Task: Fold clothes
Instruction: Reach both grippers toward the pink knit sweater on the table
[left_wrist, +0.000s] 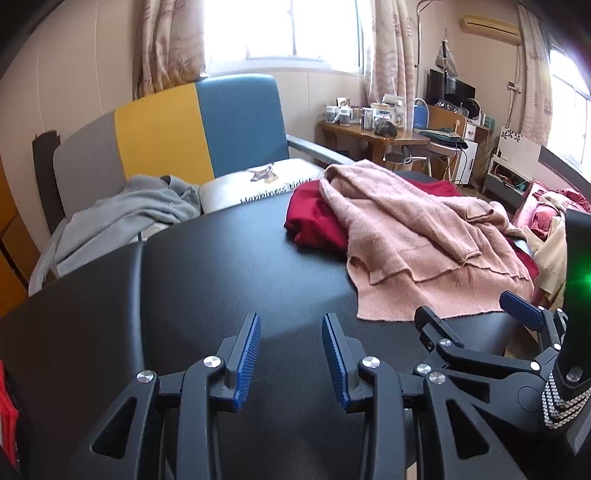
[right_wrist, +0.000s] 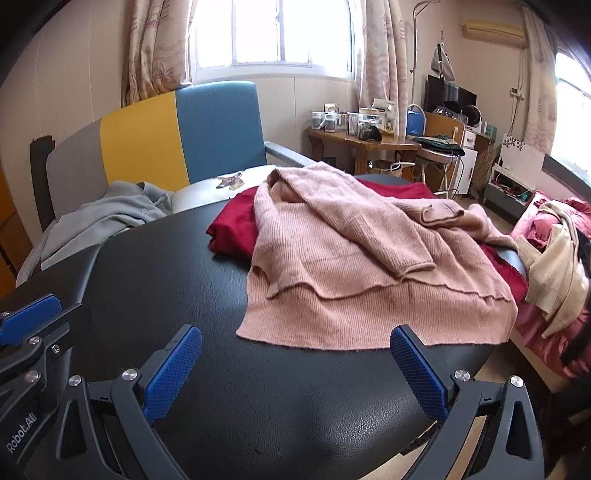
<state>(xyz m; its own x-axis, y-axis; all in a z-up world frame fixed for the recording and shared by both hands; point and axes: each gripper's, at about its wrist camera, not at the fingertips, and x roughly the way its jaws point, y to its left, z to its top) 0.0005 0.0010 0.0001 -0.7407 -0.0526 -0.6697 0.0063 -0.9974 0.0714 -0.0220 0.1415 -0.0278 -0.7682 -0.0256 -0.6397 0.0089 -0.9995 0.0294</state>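
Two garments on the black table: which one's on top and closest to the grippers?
The pink knit sweater. It lies over the dark red garment, and its hem reaches nearest the open right gripper.

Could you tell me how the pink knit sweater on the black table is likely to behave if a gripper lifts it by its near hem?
The pink sweater lies in soft folds, so it will probably droop. Being thick ribbed knit, it may stretch. It overlaps the red garment, which could drag along.
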